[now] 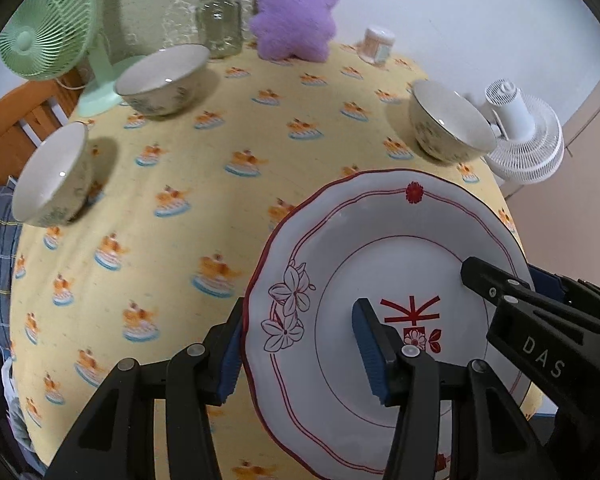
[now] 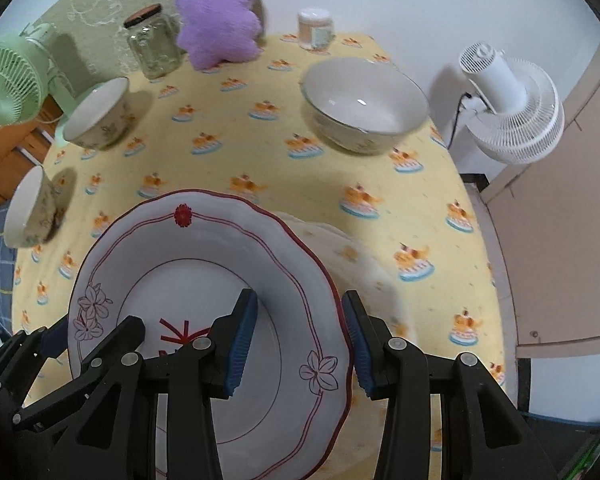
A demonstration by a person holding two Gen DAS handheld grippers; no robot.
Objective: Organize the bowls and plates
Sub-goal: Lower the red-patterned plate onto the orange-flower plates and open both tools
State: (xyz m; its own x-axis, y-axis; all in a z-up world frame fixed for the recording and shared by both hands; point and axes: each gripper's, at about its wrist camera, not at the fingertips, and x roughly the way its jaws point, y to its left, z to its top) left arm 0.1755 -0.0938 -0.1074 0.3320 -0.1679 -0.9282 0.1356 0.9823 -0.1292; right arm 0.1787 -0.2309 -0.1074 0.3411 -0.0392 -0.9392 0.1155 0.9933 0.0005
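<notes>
A white plate with red scalloped rim and red flower marks [image 1: 400,216] lies at the near right of the yellow tablecloth; it also shows in the right wrist view [image 2: 204,248]. My left gripper [image 1: 300,348] is open and straddles the plate's left rim, one finger outside, one over the plate. My right gripper [image 2: 300,344] is open and straddles the plate's right rim. Three white floral bowls stand on the table: one at the left edge [image 1: 52,180], one at the back left [image 1: 162,76], one at the right [image 1: 448,120], which is also in the right wrist view [image 2: 364,100].
At the back stand a green fan [image 1: 48,28], a glass jar with a dark lid [image 1: 219,20], a purple plush toy [image 1: 296,16] and a small pink container [image 1: 377,45]. A white fan [image 1: 524,136] stands off the table's right edge. A wooden chair [image 1: 16,128] is at left.
</notes>
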